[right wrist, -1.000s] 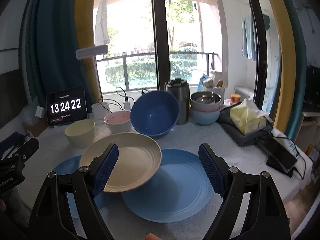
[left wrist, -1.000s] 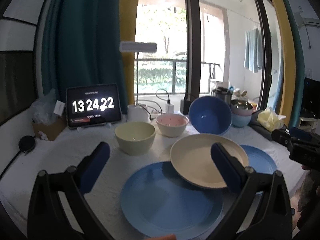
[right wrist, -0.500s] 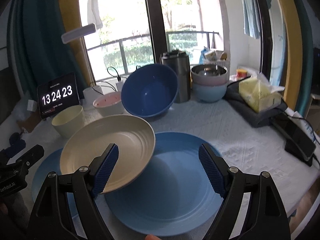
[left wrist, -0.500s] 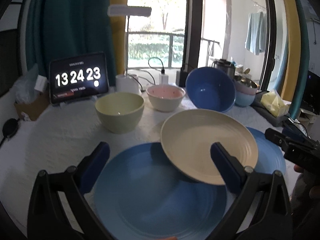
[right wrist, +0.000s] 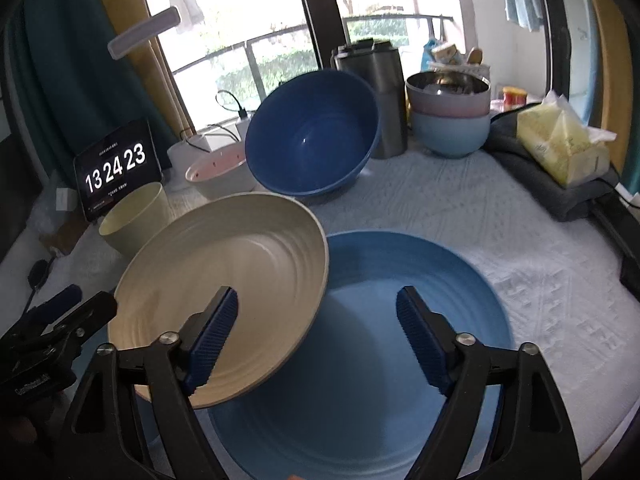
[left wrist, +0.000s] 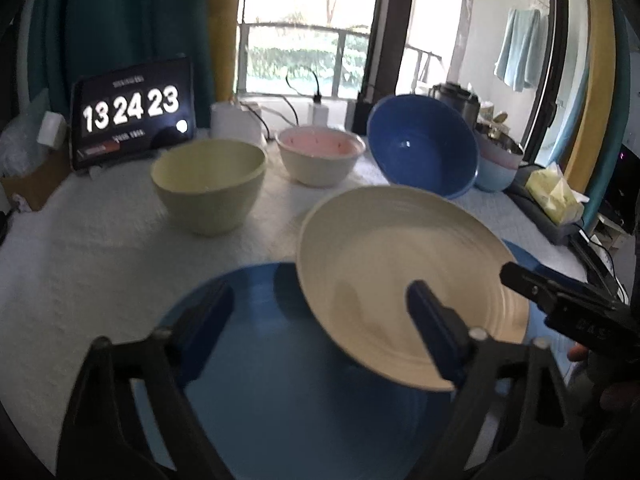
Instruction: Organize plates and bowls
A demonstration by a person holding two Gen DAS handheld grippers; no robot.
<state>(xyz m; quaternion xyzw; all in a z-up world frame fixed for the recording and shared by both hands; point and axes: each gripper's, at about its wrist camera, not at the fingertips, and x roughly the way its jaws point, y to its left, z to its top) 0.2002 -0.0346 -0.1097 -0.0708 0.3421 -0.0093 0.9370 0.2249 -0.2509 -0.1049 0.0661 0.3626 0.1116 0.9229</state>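
Note:
A cream plate point(left wrist: 404, 276) point(right wrist: 228, 280) lies tilted, overlapping two blue plates: one on the left point(left wrist: 288, 380), one on the right point(right wrist: 380, 344). My left gripper point(left wrist: 320, 328) is open, low over the left blue plate, its right finger in front of the cream plate's rim. My right gripper point(right wrist: 316, 332) is open, low over the right blue plate, its left finger in front of the cream plate. Behind stand a pale green bowl point(left wrist: 208, 188) point(right wrist: 132, 224), a pink-lined bowl point(left wrist: 320, 156) point(right wrist: 216, 172) and a tilted dark blue bowl point(left wrist: 424, 144) point(right wrist: 312, 136).
A white cloth point(right wrist: 520, 248) covers the table. A tablet clock point(left wrist: 132, 112) stands at the back left. Stacked pink and light blue bowls point(right wrist: 450, 120), a steel canister point(right wrist: 376, 92), a tissue pack point(right wrist: 560, 140) on grey cloth and charger cables sit at the back.
Both grippers have moved forward and down toward the plates, which now look larger. Both stay open. The plates and bowls have not moved.

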